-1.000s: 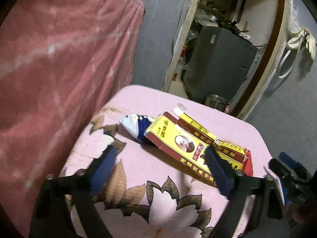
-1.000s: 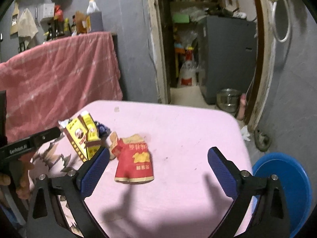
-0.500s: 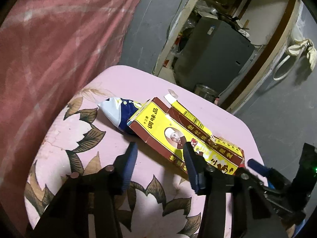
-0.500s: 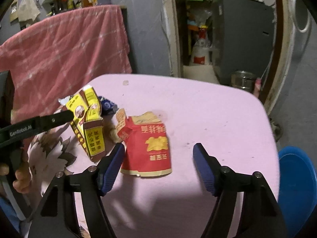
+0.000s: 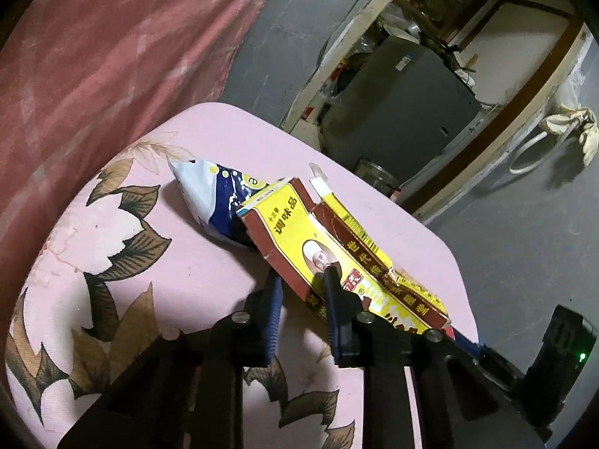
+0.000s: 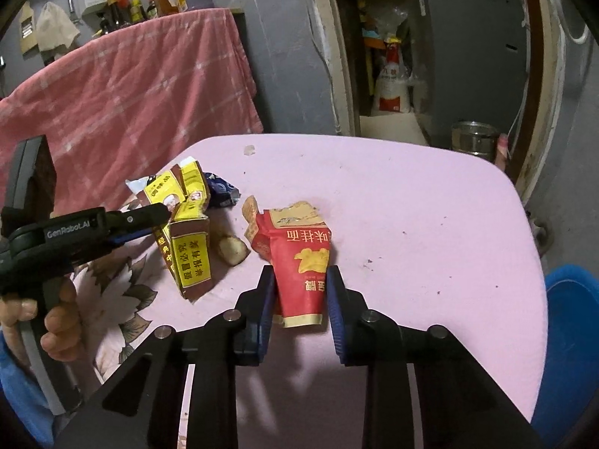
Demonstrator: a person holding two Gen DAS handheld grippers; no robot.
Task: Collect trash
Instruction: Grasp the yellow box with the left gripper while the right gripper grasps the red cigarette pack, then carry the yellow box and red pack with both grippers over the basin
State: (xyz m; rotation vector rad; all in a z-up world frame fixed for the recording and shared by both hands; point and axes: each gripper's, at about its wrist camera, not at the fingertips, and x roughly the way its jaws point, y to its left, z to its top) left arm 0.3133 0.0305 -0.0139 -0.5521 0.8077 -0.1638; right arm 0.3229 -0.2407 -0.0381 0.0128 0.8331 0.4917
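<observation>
A: We are bringing the left claw (image 5: 301, 280) in on the yellow carton (image 5: 299, 239), and its two fingers are straddling the carton's near long edge with a narrow gap between them. We judge it is gripping the carton, or about to; the contact itself is hard to see.

B: Agreed. The carton is lying flattened and torn open, running away from that claw to the right, and its far end is resting on the blue-and-white wrapper (image 5: 209, 198) just beyond the fingertips. We are expecting thin card: light, fairly stiff along the printed face, floppy at the torn flaps.

A: So we are taking it by the firm folded edge rather than a loose flap, which would probably bend or tear.

B: Meanwhile the right claw (image 6: 301, 280) is closing around the red packet (image 6: 305, 258). The packet's lower half is sitting between the two fingers, which are pressing or nearly pressing its sides.

A: That packet is looking crumpled and empty, so we are judging it very light, soft and a little slick. Pinching it across the middle, where it is already creased, should be holding better than the ragged torn top beyond the fingertips.

B: A brownish scrap (image 6: 234, 249) is lying just left of that claw, between packet and carton, on the pink table (image 6: 430, 194). A blue bin (image 6: 572, 336) is showing low to the claw's right, off the table edge.
</observation>
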